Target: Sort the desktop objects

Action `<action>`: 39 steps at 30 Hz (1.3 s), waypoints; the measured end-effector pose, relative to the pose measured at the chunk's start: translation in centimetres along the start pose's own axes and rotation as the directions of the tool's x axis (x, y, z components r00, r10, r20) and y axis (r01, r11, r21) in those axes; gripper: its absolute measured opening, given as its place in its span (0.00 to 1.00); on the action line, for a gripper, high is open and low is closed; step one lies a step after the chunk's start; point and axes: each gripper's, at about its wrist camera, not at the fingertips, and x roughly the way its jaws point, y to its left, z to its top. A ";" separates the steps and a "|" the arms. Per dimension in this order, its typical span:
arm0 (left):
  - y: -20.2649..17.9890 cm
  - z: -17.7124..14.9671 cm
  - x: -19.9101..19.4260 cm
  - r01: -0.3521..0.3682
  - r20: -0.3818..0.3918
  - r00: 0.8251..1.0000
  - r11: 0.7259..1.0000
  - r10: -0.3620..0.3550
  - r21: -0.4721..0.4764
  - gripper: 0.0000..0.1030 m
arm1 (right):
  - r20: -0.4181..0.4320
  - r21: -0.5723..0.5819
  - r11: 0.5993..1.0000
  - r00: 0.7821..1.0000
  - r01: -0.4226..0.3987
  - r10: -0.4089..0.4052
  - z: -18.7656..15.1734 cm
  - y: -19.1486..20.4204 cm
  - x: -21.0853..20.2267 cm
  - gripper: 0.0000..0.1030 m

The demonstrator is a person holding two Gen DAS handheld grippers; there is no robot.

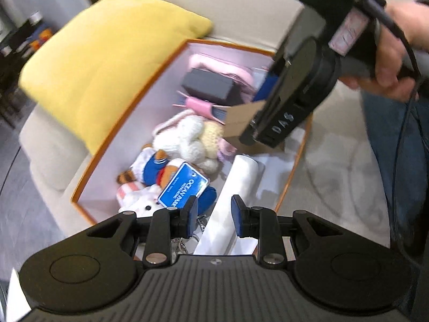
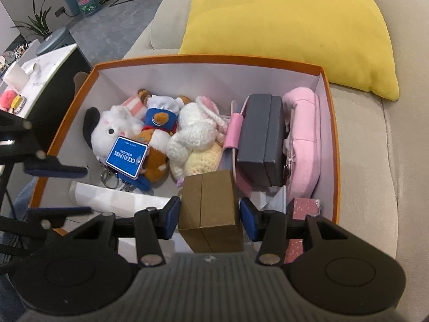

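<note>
Now the right gripper (image 2: pixel 210 212) holds a brown carton (image 2: pixel 210 209) over the orange box (image 2: pixel 203 60)

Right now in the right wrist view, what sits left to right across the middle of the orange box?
White plush dog → sailor bear → white crochet bunny → pink strap → grey case → pink pouch.

An orange-rimmed cardboard storage box (image 2: pixel 214 60) with a white interior is seen beside a plain yellow fabric cushion (image 2: pixel 289 26). A brown corrugated-cardboard carton (image 2: pixel 211 209) (unprinted), a grey rectangular case (image 2: pixel 261 139), a pink fabric pouch (image 2: pixel 304 139) and a blue card tag (image 2: pixel 126 156) with white lettering are noted.
</note>
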 end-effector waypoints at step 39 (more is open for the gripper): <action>-8.4 -0.5 -4.9 -0.308 0.096 0.860 0.661 0.501 -0.684 0.57 | 0.442 -0.082 0.995 0.892 -0.061 0.091 -10.1 -2.7 -9.7 0.58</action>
